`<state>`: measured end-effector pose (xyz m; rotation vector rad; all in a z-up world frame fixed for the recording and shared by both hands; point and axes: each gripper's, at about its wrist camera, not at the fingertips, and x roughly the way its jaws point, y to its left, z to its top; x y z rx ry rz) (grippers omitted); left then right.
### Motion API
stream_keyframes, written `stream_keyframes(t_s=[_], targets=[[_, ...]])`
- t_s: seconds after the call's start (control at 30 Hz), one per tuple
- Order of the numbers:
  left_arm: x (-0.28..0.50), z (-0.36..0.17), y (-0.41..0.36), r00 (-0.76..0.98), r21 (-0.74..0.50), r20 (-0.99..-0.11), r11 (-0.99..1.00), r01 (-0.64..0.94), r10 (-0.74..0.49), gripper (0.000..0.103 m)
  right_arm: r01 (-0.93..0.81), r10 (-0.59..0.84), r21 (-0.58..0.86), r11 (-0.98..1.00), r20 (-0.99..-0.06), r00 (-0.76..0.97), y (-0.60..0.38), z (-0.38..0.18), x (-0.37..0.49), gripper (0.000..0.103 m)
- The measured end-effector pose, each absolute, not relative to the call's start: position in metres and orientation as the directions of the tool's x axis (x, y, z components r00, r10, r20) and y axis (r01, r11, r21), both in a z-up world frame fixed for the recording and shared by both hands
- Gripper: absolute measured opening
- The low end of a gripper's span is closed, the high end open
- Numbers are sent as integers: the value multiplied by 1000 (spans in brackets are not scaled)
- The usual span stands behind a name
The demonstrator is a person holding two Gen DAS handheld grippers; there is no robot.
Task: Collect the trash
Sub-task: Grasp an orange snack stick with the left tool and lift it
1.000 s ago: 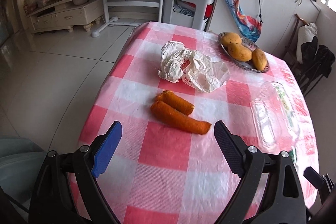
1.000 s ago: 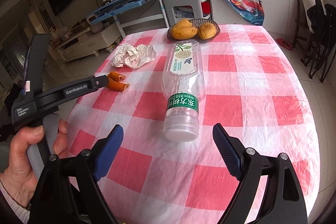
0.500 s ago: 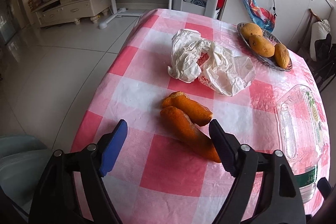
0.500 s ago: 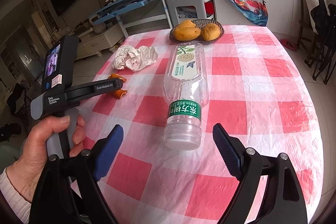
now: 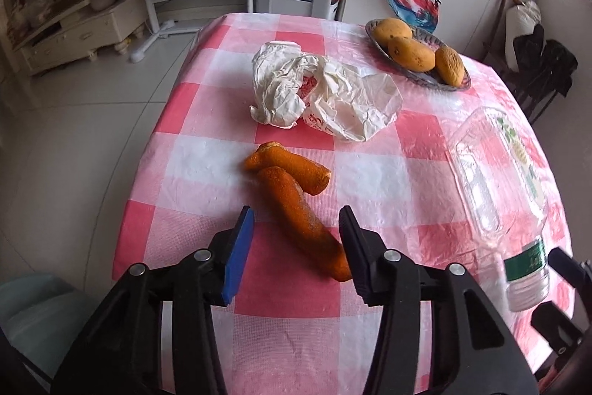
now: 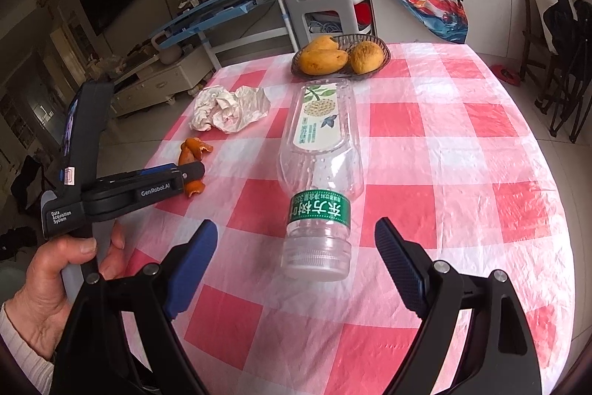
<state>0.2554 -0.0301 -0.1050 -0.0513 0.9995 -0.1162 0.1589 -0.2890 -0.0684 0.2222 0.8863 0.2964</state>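
Observation:
Two curled orange peels (image 5: 296, 195) lie on the red-and-white checked tablecloth (image 5: 388, 173). My left gripper (image 5: 296, 228) is open, with its jaws on either side of the nearer peel, not touching it. Crumpled white paper (image 5: 322, 95) lies beyond the peels. An empty clear plastic bottle (image 6: 320, 169) lies on its side, cap toward my right gripper (image 6: 296, 243), which is open just short of the cap. The bottle also shows in the left wrist view (image 5: 499, 184). In the right wrist view the left gripper (image 6: 192, 173) partly hides the peels (image 6: 190, 154).
A dish of mangoes (image 5: 418, 54) stands at the far side of the table. A pale bin (image 5: 33, 313) sits on the floor at the lower left. A white stool (image 6: 325, 10) and blue desk (image 6: 222, 6) stand behind the table; a chair (image 6: 555, 62) stands at the right.
My left gripper has moved forward over the table and narrowed its jaws around the nearer peel. My right gripper has edged slightly closer to the bottle cap.

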Motion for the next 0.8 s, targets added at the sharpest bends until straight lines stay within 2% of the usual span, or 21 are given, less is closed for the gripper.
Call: stream_keyframes(t_s=[0.13,0.23,0.3,0.37,0.43,0.57,0.67,0.73,0.8], targets=[[260,-106,-32,536,-82,-840,996,34,-87,62,-157,345,316,936,-727,593,-290,-70,161,83],[262,-108,-35,547,-40,-835,998,40,-56,63,-159,349,319,934,-728,590,-289,-72,162,83],[262,-108,-36,551,-33,-832,997,68,-65,54,-161,353,322,933,-730,585,-287,-73,165,83],[260,-107,-38,552,-28,-829,992,125,-93,34,-164,356,323,932,-731,582,-286,-74,165,83],[258,-106,-39,530,-78,-828,974,214,-183,28,-166,359,324,931,-735,575,-285,-76,167,83],[246,-106,-42,475,-117,-832,927,356,-287,19,-154,375,352,923,-734,566,-287,-79,167,83],[236,-104,-42,408,-163,-846,895,415,-343,19,-147,384,369,918,-729,566,-288,-79,167,83],[229,-103,-44,388,-156,-857,889,430,-339,19,-147,386,373,916,-726,569,-289,-78,167,83],[222,-101,-50,411,-89,-865,896,436,-286,19,-145,388,376,915,-724,570,-290,-78,165,83]])
